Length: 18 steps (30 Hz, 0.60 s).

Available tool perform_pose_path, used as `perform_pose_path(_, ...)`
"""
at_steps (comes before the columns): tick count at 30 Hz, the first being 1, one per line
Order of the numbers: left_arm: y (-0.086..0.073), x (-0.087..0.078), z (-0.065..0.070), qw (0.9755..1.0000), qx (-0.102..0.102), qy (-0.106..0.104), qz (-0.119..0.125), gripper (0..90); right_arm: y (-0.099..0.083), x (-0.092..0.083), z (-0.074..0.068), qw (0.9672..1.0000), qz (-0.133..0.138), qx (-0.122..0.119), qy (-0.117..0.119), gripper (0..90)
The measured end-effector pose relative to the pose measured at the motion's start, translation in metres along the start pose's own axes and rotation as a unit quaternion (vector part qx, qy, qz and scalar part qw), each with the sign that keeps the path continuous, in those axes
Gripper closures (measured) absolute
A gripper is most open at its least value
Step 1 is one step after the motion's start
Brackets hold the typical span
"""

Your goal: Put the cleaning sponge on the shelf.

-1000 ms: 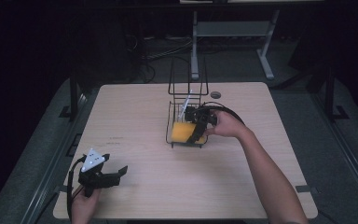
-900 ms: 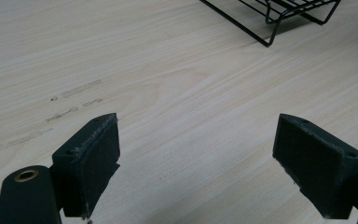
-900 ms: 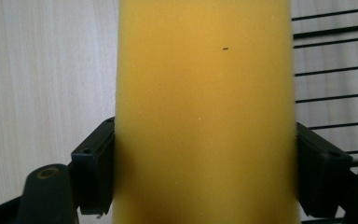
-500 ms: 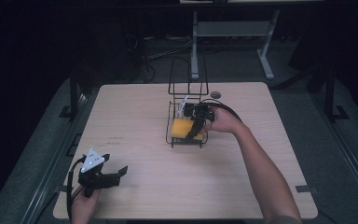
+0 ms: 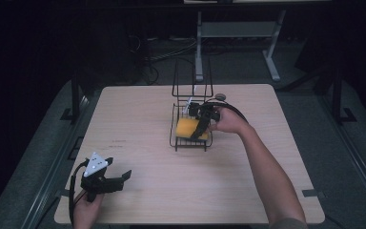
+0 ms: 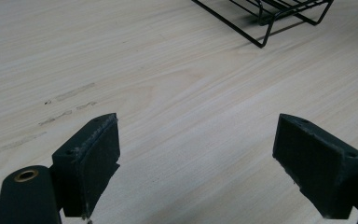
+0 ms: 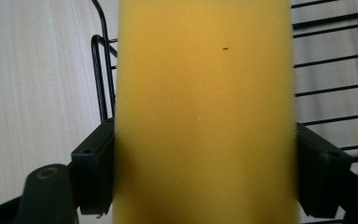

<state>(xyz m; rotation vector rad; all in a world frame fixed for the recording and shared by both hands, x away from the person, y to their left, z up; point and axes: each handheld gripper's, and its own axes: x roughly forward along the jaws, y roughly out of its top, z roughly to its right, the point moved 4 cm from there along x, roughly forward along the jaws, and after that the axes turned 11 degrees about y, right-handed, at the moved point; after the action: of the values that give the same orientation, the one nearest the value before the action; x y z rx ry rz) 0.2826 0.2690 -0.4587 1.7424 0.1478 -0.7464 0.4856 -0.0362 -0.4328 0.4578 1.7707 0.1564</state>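
Right gripper view first: a yellow sponge (image 7: pixel 204 112) fills the middle, and the right hand-held gripper (image 7: pixel 205 172) has it squeezed between both black jaws, one pad pressed to each long side. Behind the sponge run the black wires of a rack (image 7: pixel 326 74), with pale wood showing at the left.

From the high view, the sponge (image 5: pixel 187 128) sits low inside the wire rack (image 5: pixel 190 114), over its flat front tray, and the right hand-held gripper (image 5: pixel 201 125) reaches in from the right side with the person's right hand (image 5: pixel 228 121) just behind it. Whether the sponge is touching the tray wires or hanging just above them, I cannot tell from here. The rack's tall loop handle rises at the back. A small dark round thing (image 5: pixel 220 97) lies on the wood just behind the rack, too small to make out.

The rack stands a little beyond the middle of the counter (image 5: pixel 267 167).

Over at the near left corner, well apart from all that, the left hand-held gripper (image 5: pixel 122 178) hovers low with its grey three-cornered plate on top. In the left gripper view its jaws are spread wide with nothing between them, just bare wood with a few faint scuff marks (image 6: pixel 70 100), and a corner of the rack (image 6: pixel 265 21) at the top.
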Motion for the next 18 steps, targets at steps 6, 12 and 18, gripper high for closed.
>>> perform_pose_path(6,-0.0004,-0.0006,-0.0006,1.0,-0.003,0.001,0.002,14.1,0.0008,0.0025,0.0012,1.0,-0.007,-0.001,-0.003,21.5)
perform_pose_path(12,0.0,-0.0003,-0.0004,1.0,-0.002,0.0,0.003,14.1,-0.0024,0.0069,0.0037,0.9999,-0.009,0.003,-0.005,21.4)
perform_pose_path(18,-0.0004,-0.0004,-0.0009,1.0,-0.004,0.001,0.001,14.1,-0.0031,0.0083,0.0044,1.0,-0.004,0.004,-0.002,21.2)
